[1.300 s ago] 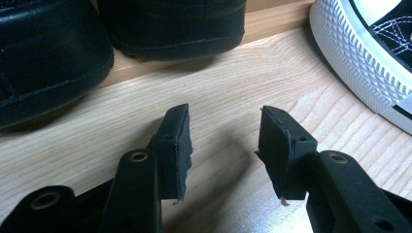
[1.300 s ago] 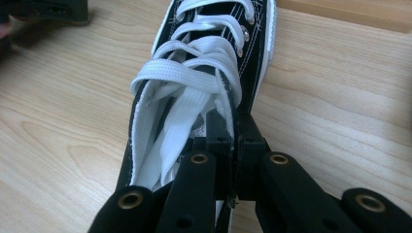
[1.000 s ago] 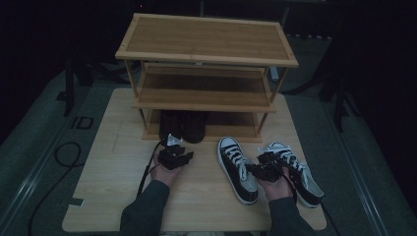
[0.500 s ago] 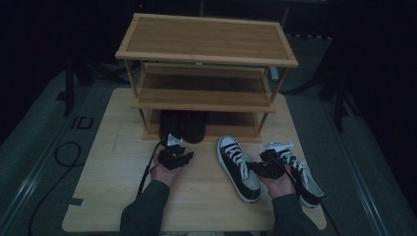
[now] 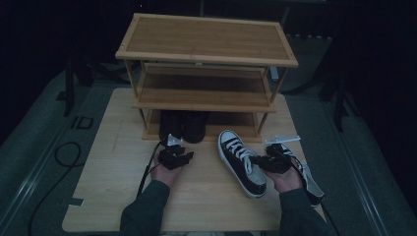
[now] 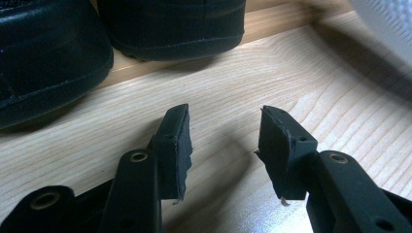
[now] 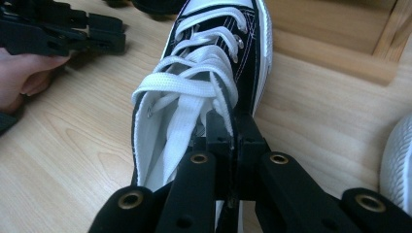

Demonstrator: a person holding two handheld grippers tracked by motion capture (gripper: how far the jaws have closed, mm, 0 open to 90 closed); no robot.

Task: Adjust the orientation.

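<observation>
Sneaker: a black-and-white high-top sneaker (image 5: 242,162) lay on the desk (image 5: 113,196) right of the middle, just in front of the shoe rack (image 5: 206,64).
Long axis: it ran from the near edge of the desk toward the rack, slanted a little, toe cap toward the rack's bottom shelf and heel toward the person.
Grip: the right gripper (image 7: 232,145) had its fingers closed on the collar wall of the sneaker, at the side of the ankle opening beside the top laces; one finger sat inside the shoe and one outside.
Second sneaker: its mate (image 5: 310,179) lay just beside it toward the right edge of the desk, partly under the right hand (image 5: 287,178).
Left gripper: the left gripper (image 6: 224,141) hovered near the desk left of the sneaker with its fingers apart and nothing between them, aimed at the dark shoes (image 5: 184,125).
Dark shoes: a pair stood side by side on the rack's bottom shelf, toes toward the person.
Step in hand: as I judged it, the sneaker was gripped and at the start of a lift toward the rack.
Next move: it would call for raising the shoe clear of the desk, keeping the toe forward, and sliding it onto a free shelf space to the right of the dark pair without catching the shelf edge.
</observation>
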